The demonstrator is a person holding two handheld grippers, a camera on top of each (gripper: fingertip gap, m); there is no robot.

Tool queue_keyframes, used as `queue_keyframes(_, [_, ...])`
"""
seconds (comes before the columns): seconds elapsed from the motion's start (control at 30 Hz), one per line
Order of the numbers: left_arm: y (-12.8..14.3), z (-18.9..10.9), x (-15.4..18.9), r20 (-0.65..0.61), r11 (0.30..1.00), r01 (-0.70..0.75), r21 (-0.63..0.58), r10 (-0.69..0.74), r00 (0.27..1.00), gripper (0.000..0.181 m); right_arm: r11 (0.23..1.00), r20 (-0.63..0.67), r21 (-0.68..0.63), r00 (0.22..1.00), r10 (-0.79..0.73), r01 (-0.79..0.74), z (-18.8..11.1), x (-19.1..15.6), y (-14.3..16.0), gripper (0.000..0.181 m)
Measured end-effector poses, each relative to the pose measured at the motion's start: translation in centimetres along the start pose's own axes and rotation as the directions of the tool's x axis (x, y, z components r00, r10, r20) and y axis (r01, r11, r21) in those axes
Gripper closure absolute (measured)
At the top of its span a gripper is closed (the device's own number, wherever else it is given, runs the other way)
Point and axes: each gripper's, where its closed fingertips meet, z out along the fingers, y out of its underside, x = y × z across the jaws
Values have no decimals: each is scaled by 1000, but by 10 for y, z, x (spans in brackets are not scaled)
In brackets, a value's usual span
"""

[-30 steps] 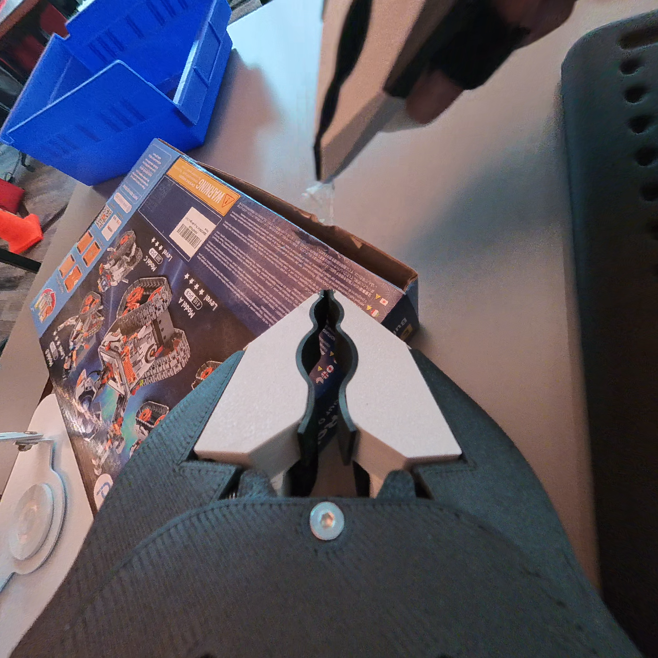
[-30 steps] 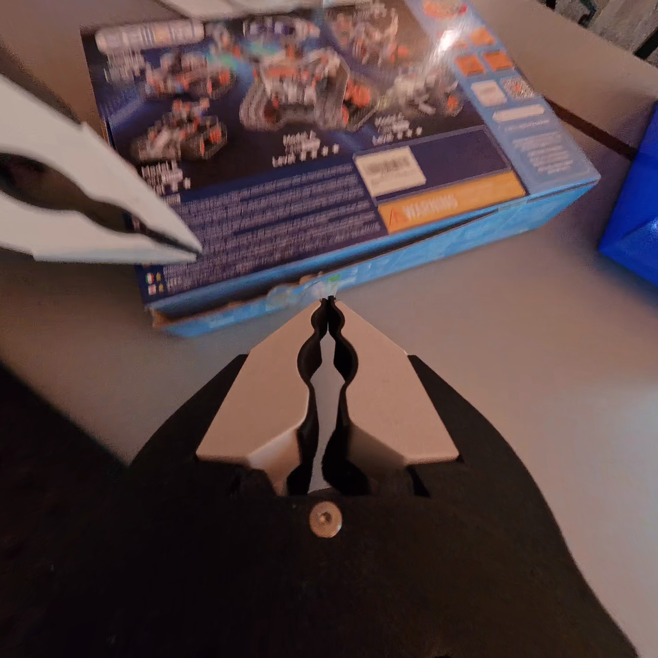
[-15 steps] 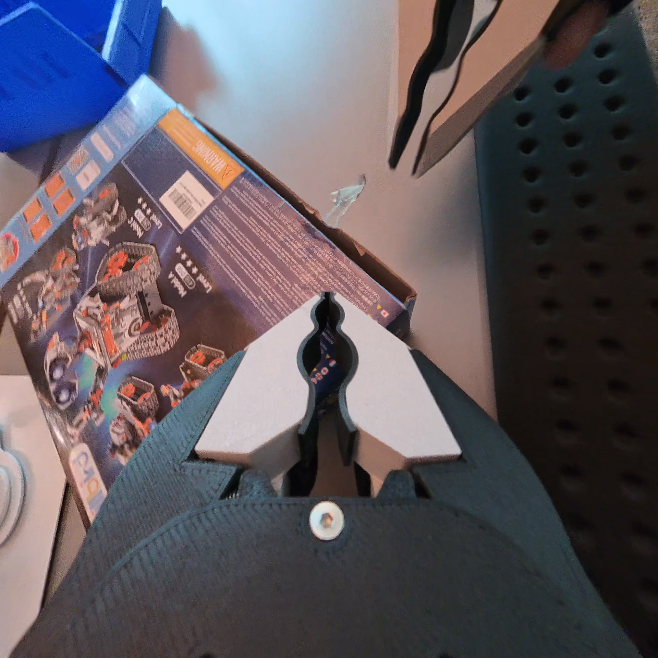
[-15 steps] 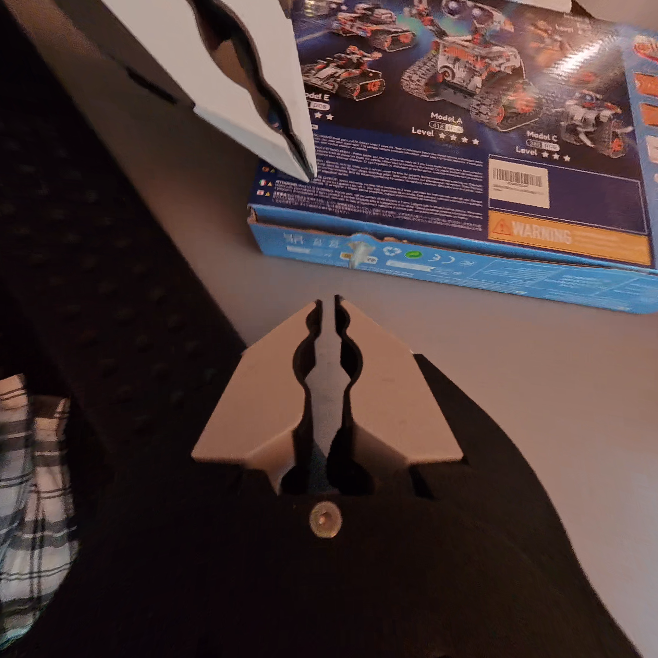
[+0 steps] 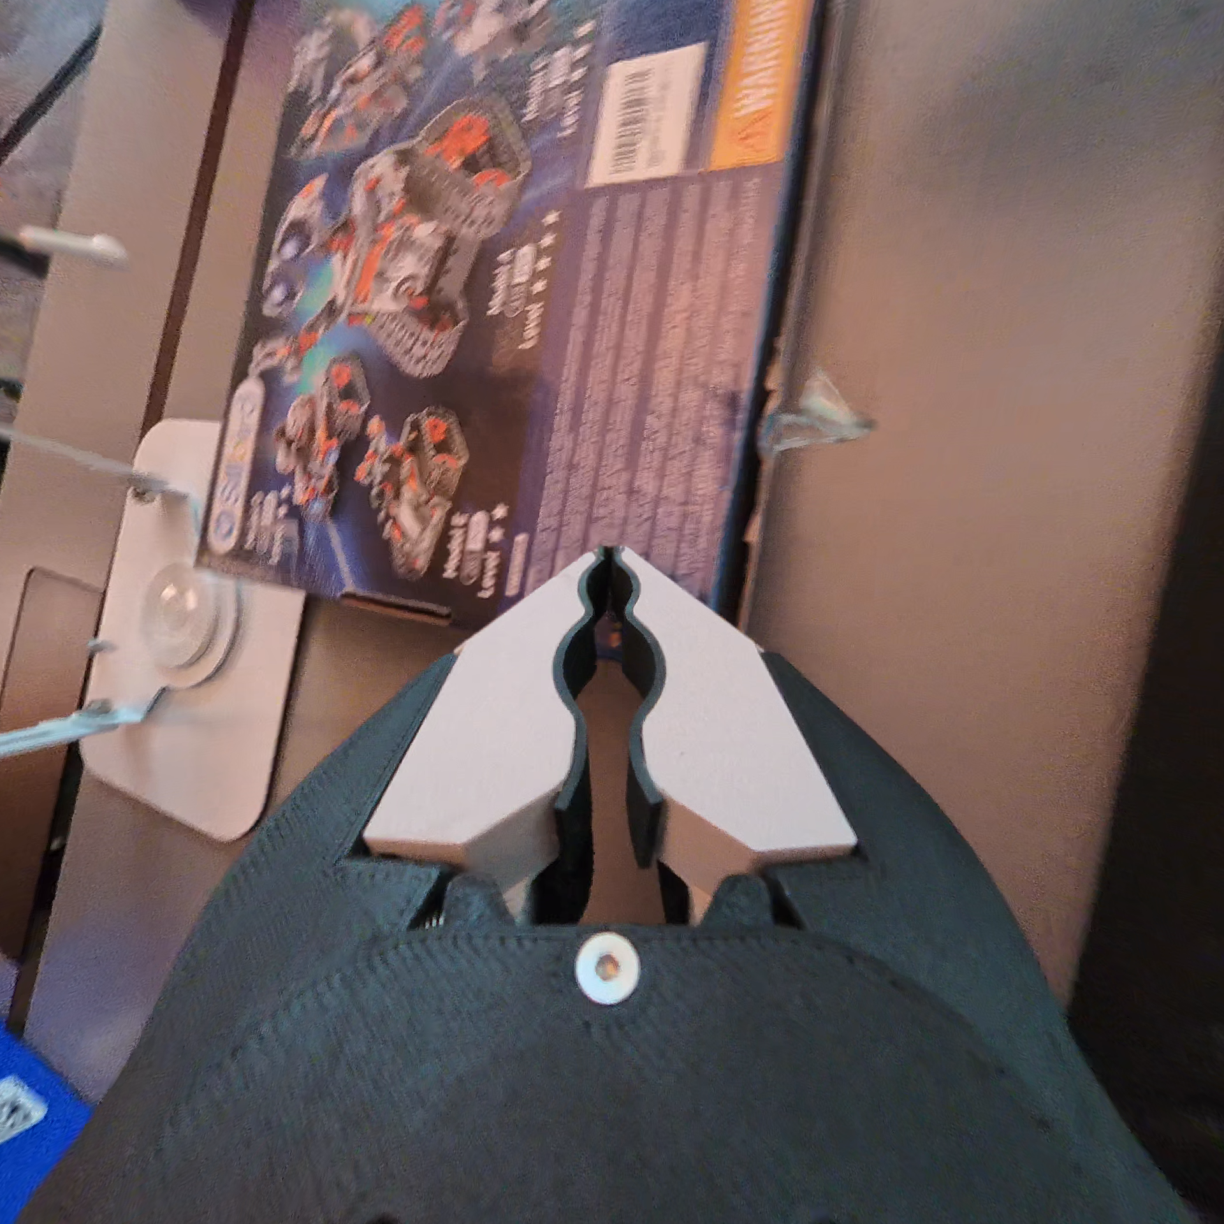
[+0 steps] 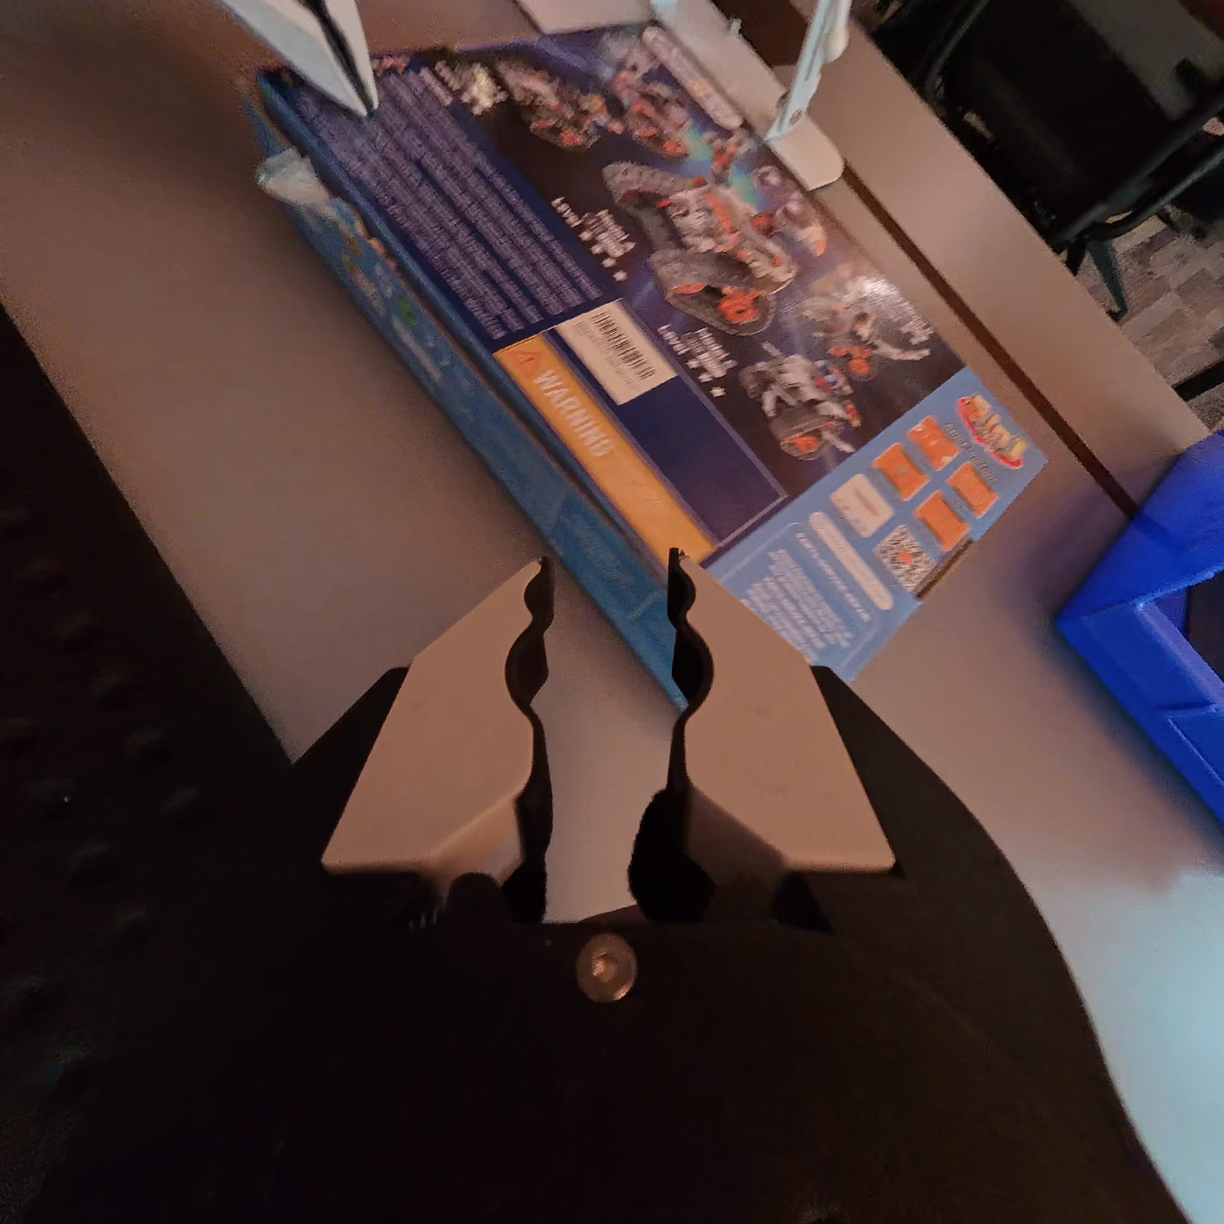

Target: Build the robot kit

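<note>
Both wrist views look steeply down, close over the counter [image 5: 960, 265], sharing the toy box [image 5: 503, 318] from opposite ends.

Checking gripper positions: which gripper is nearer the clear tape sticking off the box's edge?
Left. The left gripper, shut, is at the box corner right by the tape. The right gripper, open, is at the box's opposite end, by the orange panel.

Left gripper [image 5: 608, 556] is hovering at the near corner of the toy box [image 5: 503, 318], jaws pinched together. The box is lying flat on the desk [image 5: 980, 463]. A scrap of clear tape [image 5: 811, 417] is sticking out from its right edge.
</note>
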Motion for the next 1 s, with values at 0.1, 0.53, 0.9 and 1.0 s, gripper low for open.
queue_keyframes(0.1, [20, -7, -25, 109, 997, 14, -76, -6, 994, 181, 1000, -5, 11, 1000, 2, -2, -5, 8, 2, 149])
queue_keyframes(0.53, [-112, 21, 69, 100, 959, -229, 169, 214, 972, 172, 994, 88, -83, 994, -66, 73, 24, -33, 32, 167])
queue_keyframes(0.9, [-118, 66, 66, 313, 951, -307, 40, 280, 907, 181, 999, -68, 23, 997, -28, 30, 1, 7, 20, 155])
queue_keyframes(1.0, [-112, 61, 69, 282, 954, -297, 44, 273, 920, 181, 999, -24, 37, 1000, -19, 20, 1, 2, 16, 155])
